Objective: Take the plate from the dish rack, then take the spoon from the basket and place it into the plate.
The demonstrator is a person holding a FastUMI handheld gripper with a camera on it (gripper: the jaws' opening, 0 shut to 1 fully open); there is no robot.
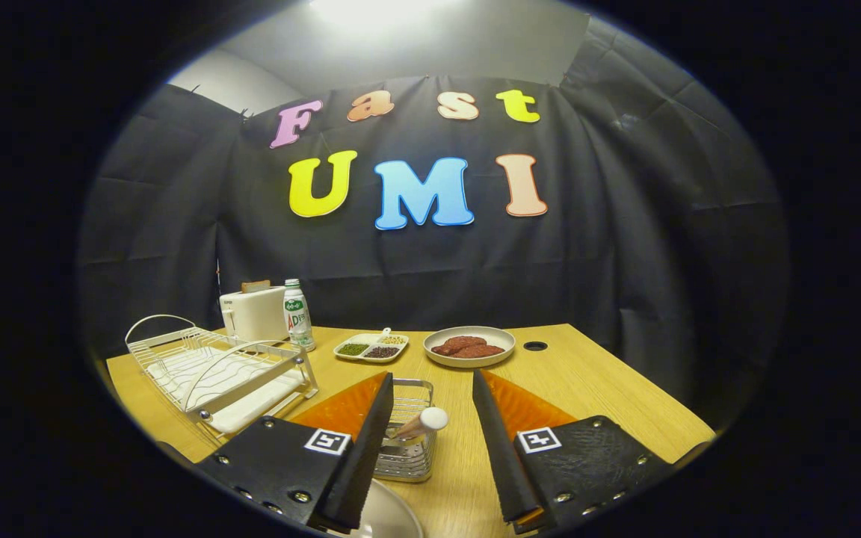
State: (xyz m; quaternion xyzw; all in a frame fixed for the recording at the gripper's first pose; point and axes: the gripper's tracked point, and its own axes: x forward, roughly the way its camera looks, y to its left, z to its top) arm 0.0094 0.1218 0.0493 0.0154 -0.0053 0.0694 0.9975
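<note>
Spoon stands tilted in the basket, a small wire-mesh metal box; its rounded pale handle end rises above the rim, between the two fingers and nearer the left one. Gripper is wide open and holds nothing; neither finger touches the spoon or the basket's wire. Plate, pale and smooth, shows as a curved rim just below the basket, under the left finger. Dish rack, white wire with arched hoop handles and a flat tray beneath, sits to the left of the left finger, close to the table's left edge, with no dishes visible in it. Beyond the fingers: a rounded compartment dish with dark and yellow grains, and a round shallow dish with brown patties. Beyond the rack stand a white toaster and a bottle. The wooden table lies bare ahead of the right finger, with a round cable hole near its far edge.
</note>
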